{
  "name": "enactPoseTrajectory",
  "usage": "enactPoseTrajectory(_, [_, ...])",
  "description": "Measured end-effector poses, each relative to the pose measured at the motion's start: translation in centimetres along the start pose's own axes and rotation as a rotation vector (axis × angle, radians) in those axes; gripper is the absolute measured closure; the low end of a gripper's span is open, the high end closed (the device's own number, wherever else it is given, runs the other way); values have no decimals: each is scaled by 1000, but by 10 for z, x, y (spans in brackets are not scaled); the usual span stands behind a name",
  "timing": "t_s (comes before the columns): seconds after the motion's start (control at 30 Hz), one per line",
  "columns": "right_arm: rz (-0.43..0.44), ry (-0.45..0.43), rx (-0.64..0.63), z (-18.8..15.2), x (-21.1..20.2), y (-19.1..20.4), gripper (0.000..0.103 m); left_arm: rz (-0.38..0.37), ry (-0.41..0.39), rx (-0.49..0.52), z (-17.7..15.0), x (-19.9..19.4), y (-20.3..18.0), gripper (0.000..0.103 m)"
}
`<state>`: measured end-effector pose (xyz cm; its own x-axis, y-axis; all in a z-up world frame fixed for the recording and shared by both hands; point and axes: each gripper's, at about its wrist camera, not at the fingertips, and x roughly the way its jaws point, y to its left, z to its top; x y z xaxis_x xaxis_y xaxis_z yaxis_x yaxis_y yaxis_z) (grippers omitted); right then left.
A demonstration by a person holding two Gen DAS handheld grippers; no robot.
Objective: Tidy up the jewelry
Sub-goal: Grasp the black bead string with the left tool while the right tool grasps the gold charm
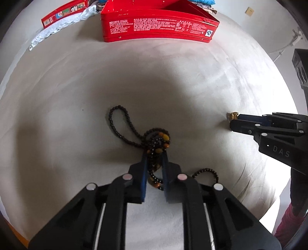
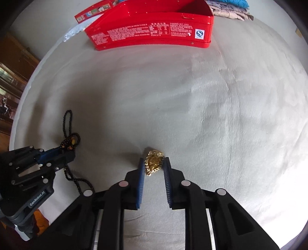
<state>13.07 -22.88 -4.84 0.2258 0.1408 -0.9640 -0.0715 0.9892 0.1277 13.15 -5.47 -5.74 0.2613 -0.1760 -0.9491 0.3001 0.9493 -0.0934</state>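
Left tongs: blue pads drawn in on both sides of the bunched middle of a dark bead necklace, touching or nearly so; looks like a grip just taken, though whether firmly pinched cannot be told. Beads lying on the white cloth-covered counter, not lifted. One loop trailing ahead and to the left, another curling out to the right beside the tong body. Amber beads mixed into the knot at the tips.

Right tongs: pads straddling a small gold piece, crumpled chain or pendant, type unclear. Narrow gaps visible at either side in the right wrist view, so not yet clamped; in the left wrist view the tips appear almost together at the gold. Gold piece also resting on the cloth, which dimples slightly around it.

Further out: red tin box, lid off, standing open at the far edge of the counter, well apart from both items. Interior not visible enough to say whether anything is inside. A printed red lid or carton and white lace to its left; folded fabrics behind.

Progress, as a judgement: early. Both pieces at the grasp stage, none seen stowed. Remaining: secure both grips, lift, carry across to the box, release inside. Trailing loops of the necklace likely to drag or snag on the way.
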Motion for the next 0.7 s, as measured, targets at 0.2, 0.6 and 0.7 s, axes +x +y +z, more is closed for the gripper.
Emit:
enactPoseTrajectory(0.2, [15,-17,6,-1,-9,-3,86,-31,-19,-5,-12,-16,8,96])
enactPoseTrajectory(0.6, [73,-74,18,4,-43,-17,86,-64,-189,-21,2,-72,15,96])
enactPoseTrajectory(0.7, [83,-91,17,5,-53,-19,86,-65,-228,-23,9,-86,14,96])
